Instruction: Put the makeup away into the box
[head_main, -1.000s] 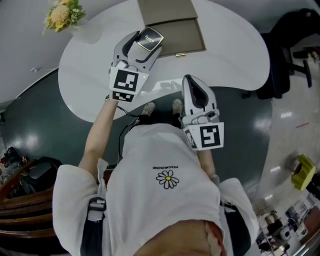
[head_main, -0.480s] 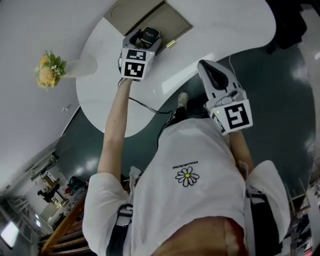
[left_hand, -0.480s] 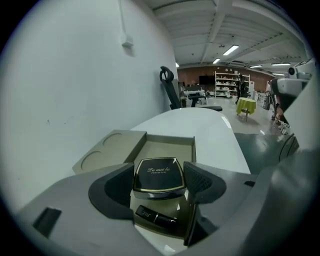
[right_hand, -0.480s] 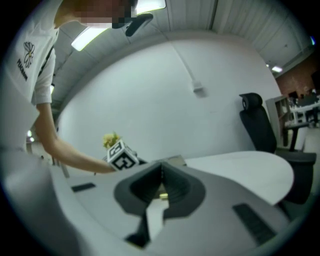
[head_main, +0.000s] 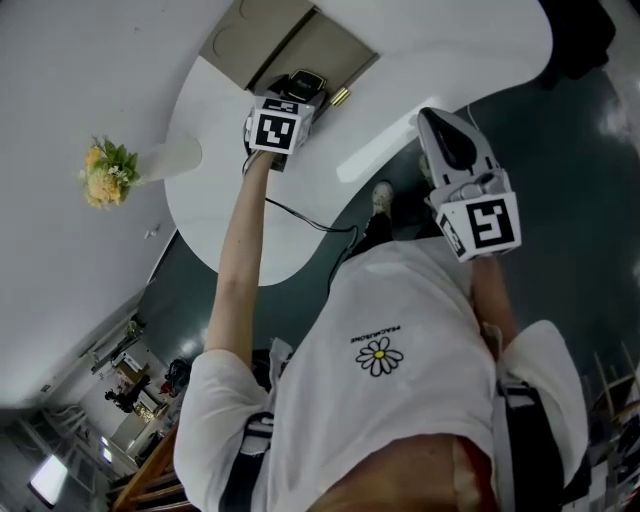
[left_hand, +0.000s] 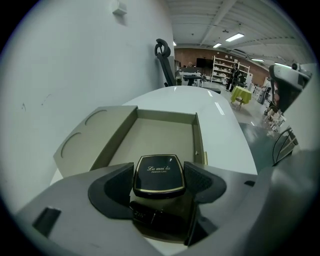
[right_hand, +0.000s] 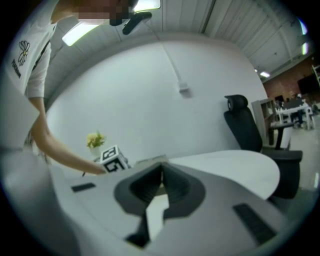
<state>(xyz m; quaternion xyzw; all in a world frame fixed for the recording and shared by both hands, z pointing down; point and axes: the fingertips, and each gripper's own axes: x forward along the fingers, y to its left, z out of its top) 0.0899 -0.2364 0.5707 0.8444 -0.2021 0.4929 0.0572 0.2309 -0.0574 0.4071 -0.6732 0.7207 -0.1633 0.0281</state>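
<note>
Powder compact (left_hand: 159, 172), black with a gold rim, sits grasped between the jaws of the left gripper (left_hand: 160, 181), at the near edge of the open box (left_hand: 150, 132) on the white desk (left_hand: 225, 130). The right gripper (right_hand: 161, 182) is well apart from the box, jaws clenched on nothing.

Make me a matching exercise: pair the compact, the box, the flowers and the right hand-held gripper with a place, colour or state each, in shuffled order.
Things:
1. compact
2. box
3. flowers
4. right hand-held gripper

Place, colour or state:
A. jaws together, nothing between them
B. lid open, lying on the white table
C. clamped between the jaws of the left hand-held gripper
D. yellow

Pairs: 1-C, 2-B, 3-D, 4-A
</note>
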